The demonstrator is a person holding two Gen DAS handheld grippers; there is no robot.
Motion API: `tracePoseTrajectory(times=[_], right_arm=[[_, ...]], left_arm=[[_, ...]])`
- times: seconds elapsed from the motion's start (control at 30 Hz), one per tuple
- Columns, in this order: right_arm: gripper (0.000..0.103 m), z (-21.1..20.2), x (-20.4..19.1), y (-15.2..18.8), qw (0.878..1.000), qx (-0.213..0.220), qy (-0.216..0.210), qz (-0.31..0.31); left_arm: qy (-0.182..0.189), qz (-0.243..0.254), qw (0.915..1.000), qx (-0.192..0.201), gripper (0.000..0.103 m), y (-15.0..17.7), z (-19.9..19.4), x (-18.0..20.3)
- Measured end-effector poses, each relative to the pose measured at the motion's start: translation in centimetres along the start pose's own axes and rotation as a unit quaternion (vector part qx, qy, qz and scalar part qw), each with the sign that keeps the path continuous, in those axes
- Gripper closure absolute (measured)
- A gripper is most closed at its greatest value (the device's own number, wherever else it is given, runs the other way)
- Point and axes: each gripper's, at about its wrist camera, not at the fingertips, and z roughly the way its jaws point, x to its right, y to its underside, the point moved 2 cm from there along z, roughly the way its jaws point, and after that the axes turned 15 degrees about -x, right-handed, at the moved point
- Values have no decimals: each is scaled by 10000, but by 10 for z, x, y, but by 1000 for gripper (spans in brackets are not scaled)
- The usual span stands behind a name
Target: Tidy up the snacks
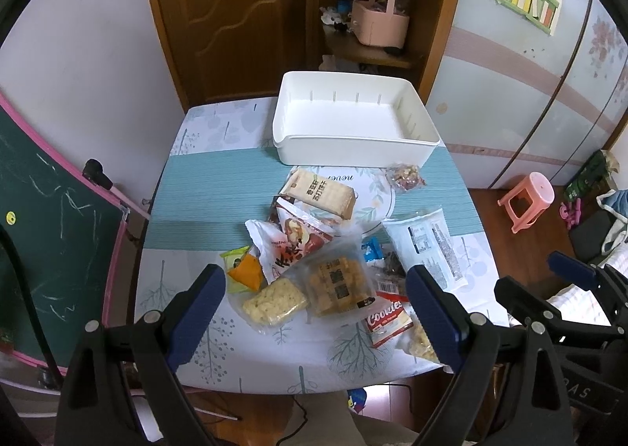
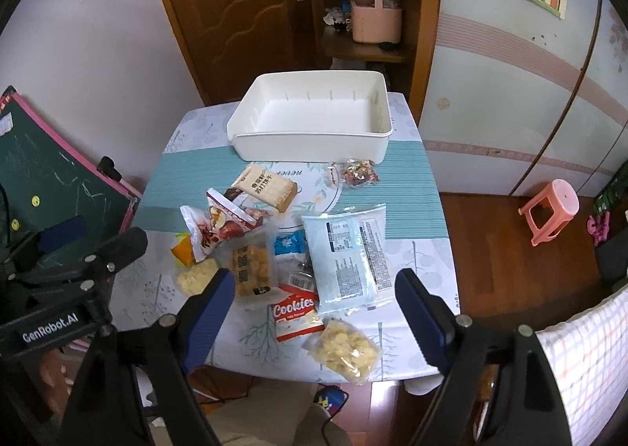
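Observation:
An empty white bin (image 1: 355,149) (image 2: 310,145) stands at the table's far side. Loose snacks lie in front of it: a cracker packet (image 1: 320,192), a red date bag (image 1: 298,238), a clear bag of brown cubes (image 1: 337,285), a red Cookies packet (image 2: 296,312), a large pale blue pack (image 2: 349,257) and a bag of yellow puffs (image 2: 345,346). My left gripper (image 1: 316,275) hovers open above the near pile, holding nothing. My right gripper (image 2: 316,277) hangs open over the Cookies packet and blue pack, also holding nothing.
A small pouch of mixed nuts (image 2: 359,171) lies beside the bin's front right corner. A green chalkboard (image 1: 51,218) leans at the table's left. A pink stool (image 2: 549,210) stands on the floor to the right. A wooden door (image 1: 227,14) and shelves are behind.

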Motion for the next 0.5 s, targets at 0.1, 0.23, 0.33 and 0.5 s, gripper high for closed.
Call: tracePoseTrajectory(times=[0.1,0.23,0.33,0.5], right_arm=[[19,5,1,1,10000,-45,12,-78],[19,15,2,4,9997,-136,16,-221],[19,27,4,7,9992,-303,-50,-261],[19,47,11,12,9982,-538,-148,-222]], left_arm=[[-9,-22,10000,1,10,0,6,-4],[-113,-39,9999,-68,10,1,17,-9],[-168,-20,9998,-125,10,3,28,-12],[-194,20,9994,-273,10,5,50,-19]])
